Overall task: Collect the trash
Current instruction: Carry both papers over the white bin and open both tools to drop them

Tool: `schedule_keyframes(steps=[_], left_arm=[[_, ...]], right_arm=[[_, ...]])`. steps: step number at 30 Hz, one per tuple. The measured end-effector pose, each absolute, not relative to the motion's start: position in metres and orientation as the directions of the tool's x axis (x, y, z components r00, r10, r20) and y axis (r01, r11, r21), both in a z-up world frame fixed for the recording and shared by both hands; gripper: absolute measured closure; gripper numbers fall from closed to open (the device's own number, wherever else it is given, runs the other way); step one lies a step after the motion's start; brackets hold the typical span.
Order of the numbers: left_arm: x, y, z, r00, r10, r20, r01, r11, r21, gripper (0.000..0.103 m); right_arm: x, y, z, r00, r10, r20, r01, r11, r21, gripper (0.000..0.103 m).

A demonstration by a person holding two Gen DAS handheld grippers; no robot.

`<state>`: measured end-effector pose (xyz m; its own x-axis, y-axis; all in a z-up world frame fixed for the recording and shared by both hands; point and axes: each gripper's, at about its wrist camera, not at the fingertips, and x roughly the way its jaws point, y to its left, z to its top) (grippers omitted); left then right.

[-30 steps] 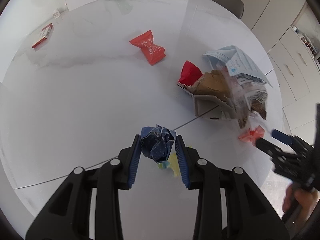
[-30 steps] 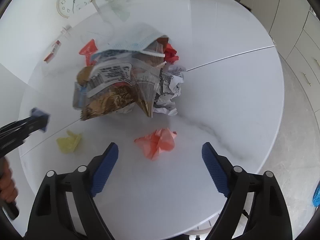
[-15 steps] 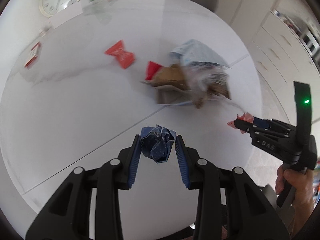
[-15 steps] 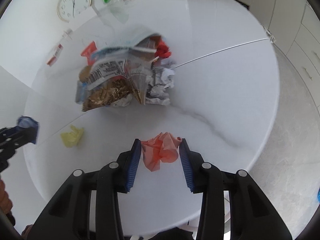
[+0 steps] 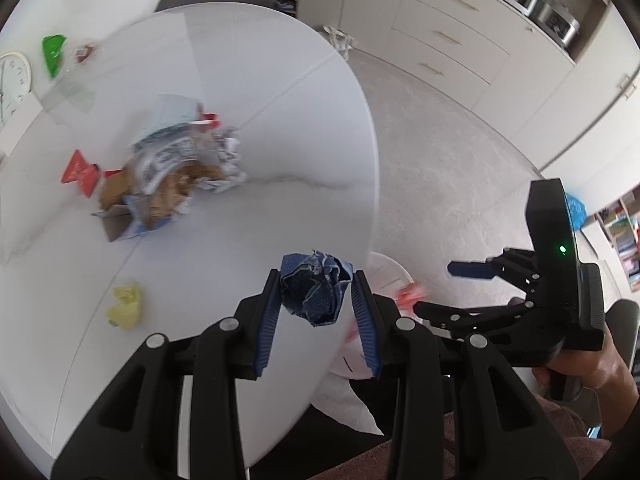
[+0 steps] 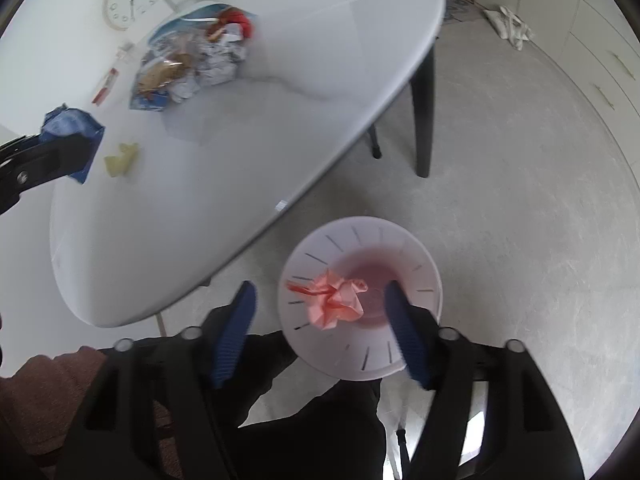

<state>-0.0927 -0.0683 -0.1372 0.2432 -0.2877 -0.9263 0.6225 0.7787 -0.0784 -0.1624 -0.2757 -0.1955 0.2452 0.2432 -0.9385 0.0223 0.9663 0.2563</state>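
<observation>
Pink crumpled paper (image 6: 337, 300) drops over round white bin (image 6: 424, 276); right gripper (image 6: 322, 330) fingers wide. Left gripper (image 5: 317, 304) clamps blue crumpled wrapper (image 5: 314, 286) for binning.

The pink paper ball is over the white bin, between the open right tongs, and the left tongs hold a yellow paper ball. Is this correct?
One detail is wrong: the left tongs hold a dark blue paper ball, as the left wrist view shows. The yellow paper ball lies on the table. The pink paper ball is indeed over the white bin, between the open right tongs.
</observation>
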Motion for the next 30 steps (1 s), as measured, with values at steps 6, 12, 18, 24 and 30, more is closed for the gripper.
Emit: schedule_keyframes(steps=[6, 12, 18, 24, 30], left_arm=[[-0.119, -0.100, -0.150, 0.176, -0.291, -0.940, 0.655, 0.748, -0.108, 0.067], [-0.146, -0.126, -0.153, 0.147, -0.309, -0.940, 0.685, 0.717, -0.129, 0.033], [-0.153, -0.132, -0.141, 0.200, -0.310, -0.929, 0.664, 0.740, -0.104, 0.008], [-0.145, -0.122, -0.129, 0.233, -0.294, -0.927, 0.620, 0.779, -0.091, 0.008], [-0.138, -0.110, -0.121, 0.255, -0.283, -0.924, 0.599, 0.797, -0.079, 0.008]], right_arm=[[-0.178, -0.317, -0.172, 0.301, 0.125, -0.945, 0.085, 0.984, 0.157, 0.010], [-0.181, -0.351, -0.148, 0.345, 0.075, -0.936, 0.105, 0.987, 0.118, 0.006], [-0.186, -0.365, -0.132, 0.382, 0.089, -0.920, 0.101, 0.985, 0.138, 0.005], [-0.186, -0.361, -0.119, 0.405, 0.093, -0.910, 0.080, 0.987, 0.136, 0.003], [-0.180, -0.349, -0.112, 0.419, 0.096, -0.903, 0.070, 0.988, 0.138, 0.003]])
